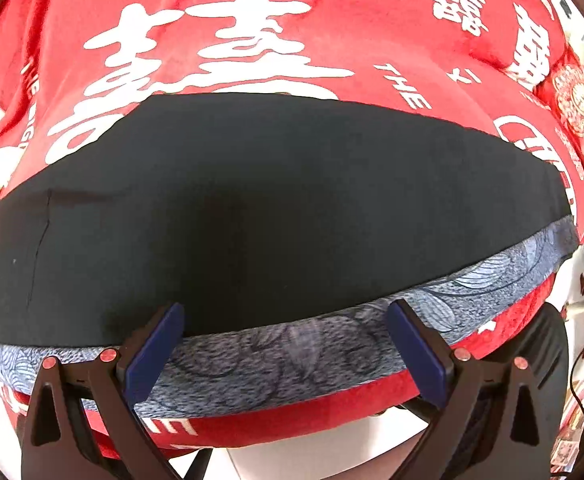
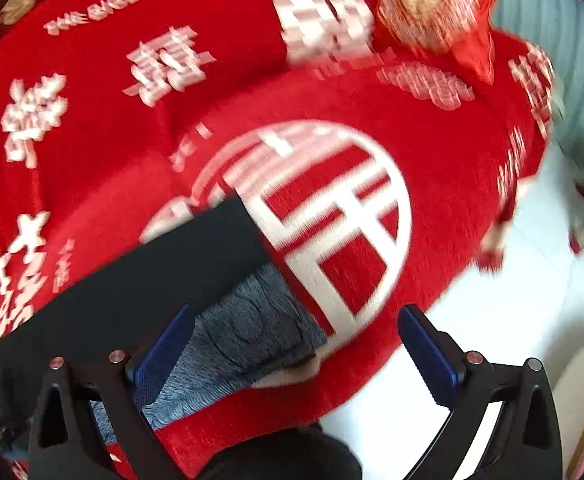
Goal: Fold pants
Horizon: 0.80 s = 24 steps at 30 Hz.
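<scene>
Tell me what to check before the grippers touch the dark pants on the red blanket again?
1. Left gripper with blue pads open and empty: ok.
2. Right gripper open and empty: ok.
3. Dark navy folded pants lying flat on the red plush blanket with white characters: ok.
4. Top layer lined up with the grey patterned fabric strip at the near edge: not ok, strip sticks out.
5. Red printed pillow clear of the pants: ok.
6. Far edge neat: cannot tell.
</scene>
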### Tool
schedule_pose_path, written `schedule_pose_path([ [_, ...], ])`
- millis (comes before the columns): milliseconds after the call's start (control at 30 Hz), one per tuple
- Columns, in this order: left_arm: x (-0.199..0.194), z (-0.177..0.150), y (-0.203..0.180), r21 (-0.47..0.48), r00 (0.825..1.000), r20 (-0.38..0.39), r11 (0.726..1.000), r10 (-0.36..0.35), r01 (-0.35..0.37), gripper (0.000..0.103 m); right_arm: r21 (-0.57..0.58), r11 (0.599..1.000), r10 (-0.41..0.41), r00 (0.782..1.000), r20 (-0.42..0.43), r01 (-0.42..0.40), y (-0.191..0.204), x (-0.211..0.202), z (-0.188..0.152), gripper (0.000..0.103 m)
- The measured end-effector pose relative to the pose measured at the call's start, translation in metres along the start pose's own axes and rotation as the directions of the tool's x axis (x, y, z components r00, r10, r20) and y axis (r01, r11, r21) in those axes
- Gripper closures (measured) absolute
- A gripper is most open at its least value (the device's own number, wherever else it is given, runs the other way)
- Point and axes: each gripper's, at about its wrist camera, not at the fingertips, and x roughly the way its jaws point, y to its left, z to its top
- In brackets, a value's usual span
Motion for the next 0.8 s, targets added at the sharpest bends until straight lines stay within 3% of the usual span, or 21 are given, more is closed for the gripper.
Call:
schedule_pose_path([
  [33, -0.001, 0.001, 0.003, -0.013, 1.000, 0.005, 1.000, -0.004, 0.004, 0.002, -0.073, 0.997, 0.009, 1.000, 0.028, -0.007, 0.013, -0.008, 0.000, 0.000],
  [100, -0.003, 0.005, 0.007, -0.038, 1.000, 0.018, 0.999, -0.007, 0.008, 0.002, -0.248, 0.962, 0.121, 0.992, 0.018, -0.113, 0.058, -0.017, -0.005, 0.000],
  [167, -0.005, 0.011, 0.007, -0.056, 0.999, 0.039, 0.998, -0.008, 0.010, 0.002, -0.386, 0.898, 0.215, 0.976, -0.032, -0.211, 0.105, -0.022, -0.020, 0.000],
  [267, -0.001, 0.015, 0.011, -0.042, 0.998, 0.053, 0.998, 0.046, -0.044, 0.002, -0.563, 0.759, 0.329, 0.939, -0.103, -0.328, 0.186, -0.026, -0.053, 0.000],
  [333, 0.005, 0.012, 0.026, -0.059, 0.995, 0.030, 0.994, 0.093, -0.091, 0.002, -0.646, 0.661, 0.366, 0.916, -0.167, -0.382, 0.231, -0.017, -0.078, 0.000],
  [367, 0.006, 0.008, 0.038, -0.082, 0.995, 0.022, 0.992, 0.093, -0.091, 0.002, -0.664, 0.631, 0.362, 0.909, -0.206, -0.402, 0.243, -0.010, -0.087, 0.000],
  [433, 0.000, -0.002, 0.062, -0.113, 0.996, 0.038, 0.991, 0.079, -0.074, 0.002, -0.706, 0.589, 0.290, 0.918, -0.269, -0.393, 0.257, 0.011, -0.107, 0.000],
  [500, -0.009, -0.015, 0.089, -0.133, 0.988, 0.052, 0.981, 0.148, -0.140, 0.002, -0.699, 0.604, 0.248, 0.924, -0.292, -0.383, 0.246, 0.026, -0.111, 0.000],
  [533, -0.009, -0.020, 0.100, -0.146, 0.985, 0.046, 0.977, 0.166, -0.158, 0.002, -0.648, 0.641, 0.290, 0.912, -0.290, -0.410, 0.227, 0.027, -0.104, 0.000],
  [667, -0.021, -0.036, 0.154, -0.242, 0.988, 0.062, 0.963, 0.142, -0.123, 0.002, -0.577, 0.750, 0.208, 0.943, -0.259, -0.324, 0.170, 0.040, -0.080, 0.000],
  [733, -0.021, -0.036, 0.162, -0.255, 0.973, 0.020, 0.942, 0.232, -0.219, 0.002, -0.541, 0.803, 0.119, 0.956, -0.267, -0.251, 0.148, 0.048, -0.065, 0.000],
  [800, -0.028, -0.039, 0.168, -0.297, 0.976, 0.028, 0.934, 0.215, -0.197, 0.002, -0.475, 0.860, 0.061, 0.962, -0.265, -0.186, 0.140, 0.045, -0.053, 0.000],
])
